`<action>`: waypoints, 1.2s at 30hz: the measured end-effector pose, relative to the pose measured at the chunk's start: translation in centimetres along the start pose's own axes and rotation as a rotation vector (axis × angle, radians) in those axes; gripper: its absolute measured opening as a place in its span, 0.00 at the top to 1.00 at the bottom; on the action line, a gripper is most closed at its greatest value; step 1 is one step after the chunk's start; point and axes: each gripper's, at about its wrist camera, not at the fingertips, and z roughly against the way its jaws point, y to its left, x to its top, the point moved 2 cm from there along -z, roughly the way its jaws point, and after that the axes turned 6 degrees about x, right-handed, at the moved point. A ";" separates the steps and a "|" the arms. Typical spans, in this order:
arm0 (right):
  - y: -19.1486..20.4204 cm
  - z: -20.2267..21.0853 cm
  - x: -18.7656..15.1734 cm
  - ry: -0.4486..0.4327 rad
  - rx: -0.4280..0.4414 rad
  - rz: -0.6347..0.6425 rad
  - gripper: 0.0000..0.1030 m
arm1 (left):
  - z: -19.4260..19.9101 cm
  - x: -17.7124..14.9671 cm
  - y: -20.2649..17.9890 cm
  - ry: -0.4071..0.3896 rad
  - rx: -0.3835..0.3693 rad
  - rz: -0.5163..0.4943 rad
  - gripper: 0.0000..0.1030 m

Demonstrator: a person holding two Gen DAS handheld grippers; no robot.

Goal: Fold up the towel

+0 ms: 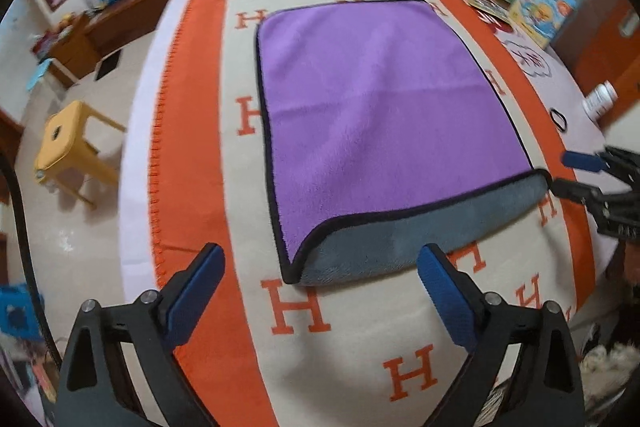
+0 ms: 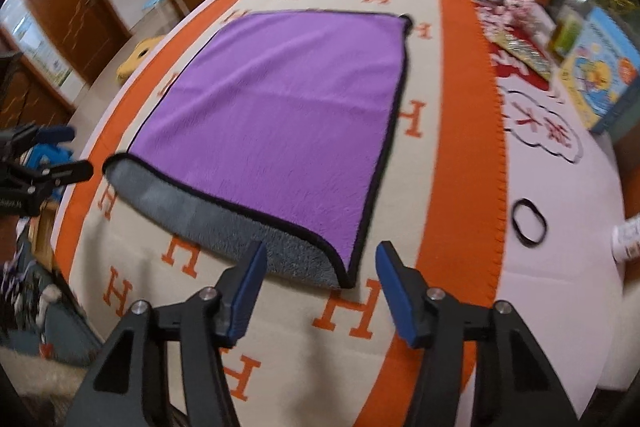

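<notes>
Left gripper [image 1: 320, 267] fingers spread wide, hovering empty just short of towel's near left corner. Towel [image 1: 384, 107] lies on the H-pattern blanket [image 1: 296, 307], purple side up, near edge showing a grey strip. Right gripper [image 2: 322, 267] also wide, empty, near right corner. Black band [image 2: 530, 221] on table further right.

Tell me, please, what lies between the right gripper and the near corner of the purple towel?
Nothing but bare blanket. In the right wrist view, the open right gripper is just short of the towel corner, with only the cream H-patterned cloth between.
</notes>
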 end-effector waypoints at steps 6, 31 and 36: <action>-0.6 -1.4 0.7 0.043 0.058 0.068 0.54 | -2.2 0.2 0.3 0.024 -0.099 -0.075 0.26; -1.6 -3.2 1.1 0.103 0.143 0.143 0.84 | -6.5 1.5 0.3 0.172 -0.265 -0.171 0.73; -1.4 -3.1 1.0 0.094 0.130 0.151 0.90 | -6.3 1.4 0.3 0.161 -0.251 -0.173 0.90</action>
